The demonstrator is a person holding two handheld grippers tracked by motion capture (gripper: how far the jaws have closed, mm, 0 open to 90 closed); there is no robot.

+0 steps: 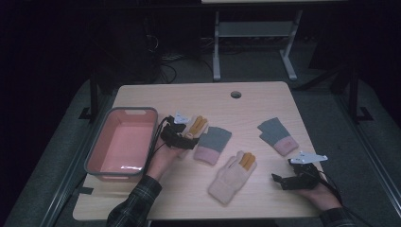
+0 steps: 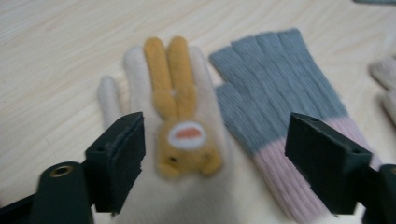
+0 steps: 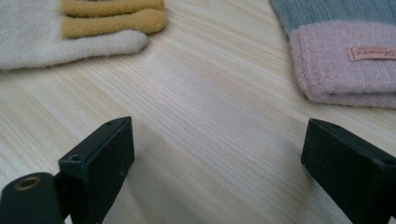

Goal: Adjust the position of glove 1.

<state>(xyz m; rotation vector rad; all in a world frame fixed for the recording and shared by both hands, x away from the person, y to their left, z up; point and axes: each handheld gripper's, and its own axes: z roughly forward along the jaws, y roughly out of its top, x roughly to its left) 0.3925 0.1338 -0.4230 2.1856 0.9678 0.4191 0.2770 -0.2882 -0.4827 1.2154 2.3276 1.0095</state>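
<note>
The cream rabbit glove (image 2: 187, 140) lies flat on the worktop (image 1: 246, 109), just beside a grey-and-pink glove (image 2: 280, 116) — the left hand-held gripper (image 2: 215, 163) hovers over it, jaws wide and empty. Closing here risks pinching both gloves — or only the rabbit patch.

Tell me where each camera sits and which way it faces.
High view: above the person's side, looking forward and down on the table, pink bin, four gloves; both forearms and claws show.
Left gripper view: rides the left claw, facing the cream bunny glove and a grey-pink fingerless glove.
Right gripper view: rides the right claw, facing bare wood.
Shared: high view and left gripper view both show that bunny glove.
</note>
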